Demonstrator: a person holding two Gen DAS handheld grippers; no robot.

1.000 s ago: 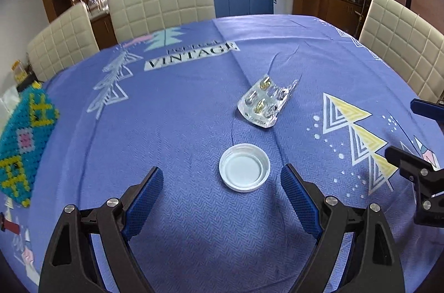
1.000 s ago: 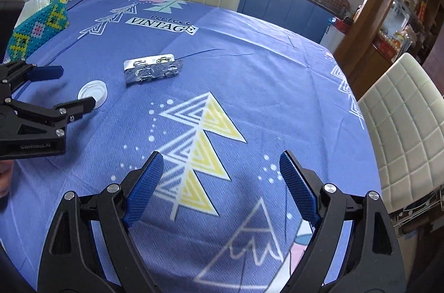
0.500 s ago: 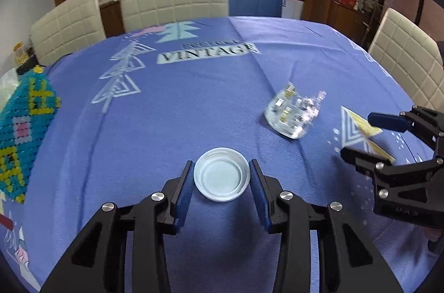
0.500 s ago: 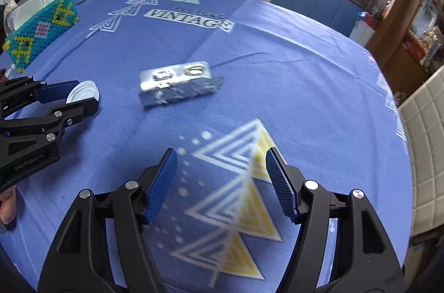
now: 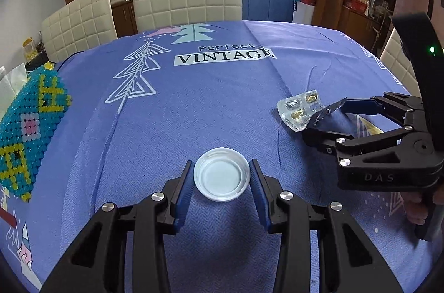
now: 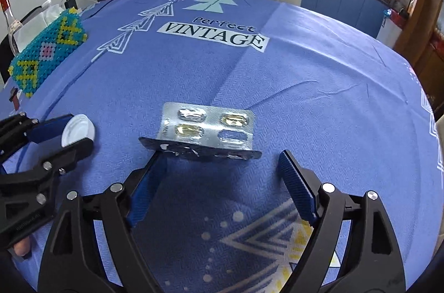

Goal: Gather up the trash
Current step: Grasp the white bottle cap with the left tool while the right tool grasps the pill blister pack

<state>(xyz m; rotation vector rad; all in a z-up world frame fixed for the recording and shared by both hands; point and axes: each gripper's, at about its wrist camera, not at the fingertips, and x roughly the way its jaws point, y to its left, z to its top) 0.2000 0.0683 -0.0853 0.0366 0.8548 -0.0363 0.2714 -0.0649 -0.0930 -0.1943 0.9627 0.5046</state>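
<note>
With the left hand-held gripper (image 5: 221, 179) pinching the white cap (image 5: 221, 178) and the right hand-held gripper (image 6: 222, 176) spread around the curled blister pack (image 6: 206, 130), thin foil could slip out

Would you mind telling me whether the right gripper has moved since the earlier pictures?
Yes. The right gripper has moved off the yellow triangle print toward the blister pack, its jaws just reopening wide around the pack's near edge.

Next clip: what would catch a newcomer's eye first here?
The round white plastic lid sits on the blue printed tablecloth, clamped between the left gripper's pads. To its right, the open right gripper closes in on a bent silver pill blister pack.
</note>
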